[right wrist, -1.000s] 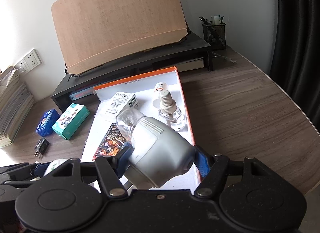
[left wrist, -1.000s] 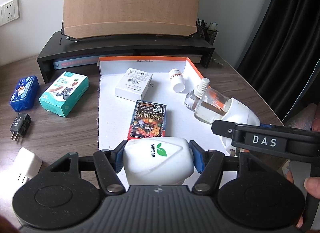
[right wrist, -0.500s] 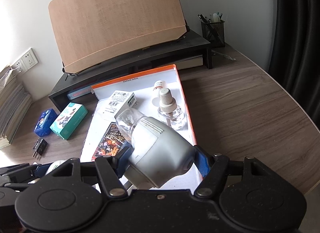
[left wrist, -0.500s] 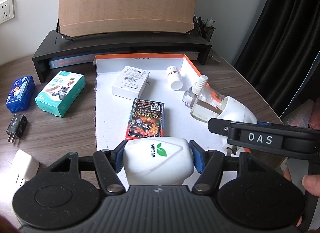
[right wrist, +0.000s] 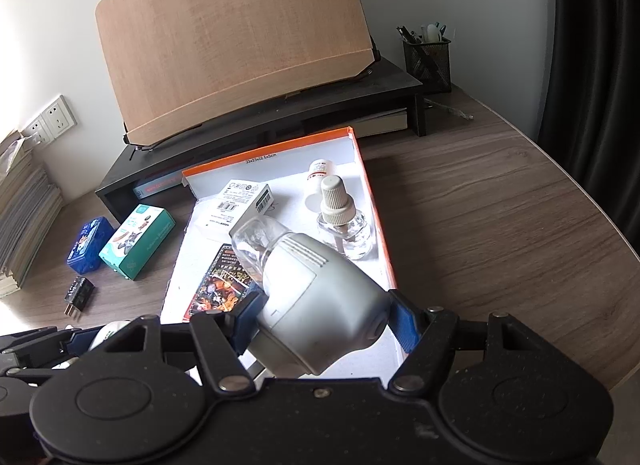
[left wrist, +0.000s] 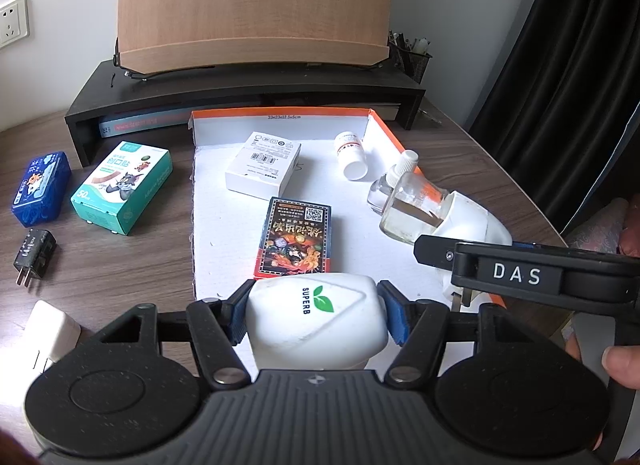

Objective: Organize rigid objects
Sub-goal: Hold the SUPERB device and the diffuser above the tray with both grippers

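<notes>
With the left gripper point(left wrist: 316, 315) clamped on the white SUPERB device point(left wrist: 316, 321) and the right gripper point(right wrist: 326, 321) on the vaporizer with bottle point(right wrist: 304, 285), lower each gently onto free tray point(left wrist: 208, 225) floor ahead of the jaws, avoiding the card box point(left wrist: 296, 241).

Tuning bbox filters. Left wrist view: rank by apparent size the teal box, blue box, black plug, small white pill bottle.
1. teal box, clearly largest.
2. blue box.
3. small white pill bottle and black plug: look about alike, so no ranking. The bottle lies farther from the camera, so true size is unsure.
</notes>
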Motion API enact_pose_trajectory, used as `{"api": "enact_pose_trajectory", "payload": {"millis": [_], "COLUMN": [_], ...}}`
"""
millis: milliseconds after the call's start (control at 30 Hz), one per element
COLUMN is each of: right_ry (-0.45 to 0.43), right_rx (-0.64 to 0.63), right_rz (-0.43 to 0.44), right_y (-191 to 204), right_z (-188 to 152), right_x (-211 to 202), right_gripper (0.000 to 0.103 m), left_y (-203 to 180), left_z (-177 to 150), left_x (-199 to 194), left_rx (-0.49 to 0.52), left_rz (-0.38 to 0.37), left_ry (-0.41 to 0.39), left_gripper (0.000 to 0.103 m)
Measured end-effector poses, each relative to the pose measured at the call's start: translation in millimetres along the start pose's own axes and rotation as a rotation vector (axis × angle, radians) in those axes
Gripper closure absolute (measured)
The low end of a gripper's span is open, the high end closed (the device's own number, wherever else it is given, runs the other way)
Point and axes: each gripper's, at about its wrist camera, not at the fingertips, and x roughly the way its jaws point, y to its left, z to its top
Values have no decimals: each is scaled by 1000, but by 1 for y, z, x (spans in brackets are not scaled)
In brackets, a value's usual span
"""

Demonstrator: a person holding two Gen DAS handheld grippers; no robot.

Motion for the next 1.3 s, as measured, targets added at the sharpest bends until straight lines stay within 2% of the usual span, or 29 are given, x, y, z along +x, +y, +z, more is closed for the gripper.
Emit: {"api": "enact_pose_trajectory", "payload": {"millis": [1300], "right_ry": [15], "right_rx": [11], "right_rz": [-21], "right_y": [1], "right_z": [1], "right_x": [10], "right_gripper": [23], "left_y": [0], "left_z": [2], "left_x": [7], "left_rx": [7], "left_rz": [-5], "left_ry": [12], "left_gripper": [38]}}
